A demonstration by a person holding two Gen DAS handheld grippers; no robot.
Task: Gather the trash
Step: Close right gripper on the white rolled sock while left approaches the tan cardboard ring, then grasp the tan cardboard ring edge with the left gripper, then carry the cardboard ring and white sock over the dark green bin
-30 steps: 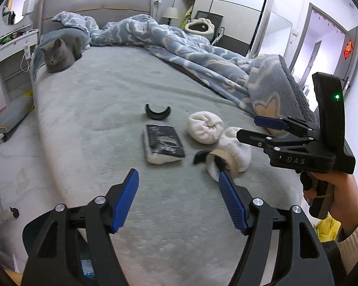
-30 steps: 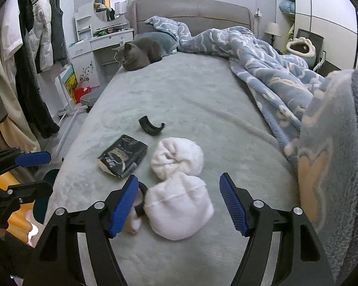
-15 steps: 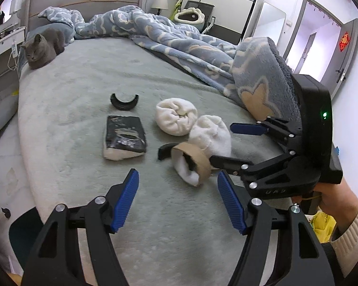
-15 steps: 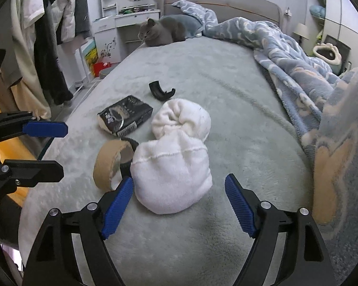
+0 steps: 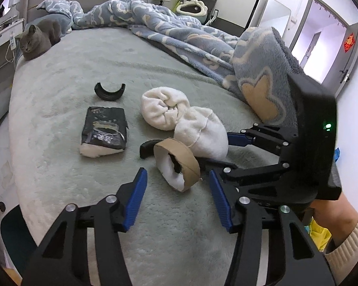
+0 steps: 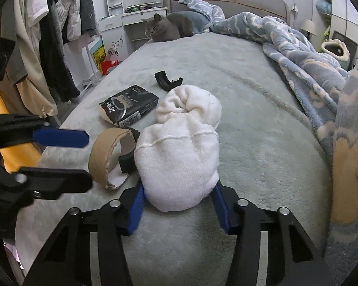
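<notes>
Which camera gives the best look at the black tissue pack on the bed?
The left wrist view: the black tissue pack lies face up, showing its torn opening unobstructed. The right wrist view shows it smaller and obliquely.

My left gripper [image 5: 176, 200] and my right gripper [image 6: 177, 208] are black with blue pads. The bed [image 5: 59, 76] wears a pale grey-green plush cover. On it I see two white socks [image 6: 179, 162], a brown cardboard ring [image 5: 177, 160], a black tissue pack [image 5: 105, 128] with white print, and a black curved piece [image 5: 109, 93]. The blanket [image 5: 183, 38] is blue with cream cloud shapes. The cat [image 5: 39, 39] is grey.
</notes>
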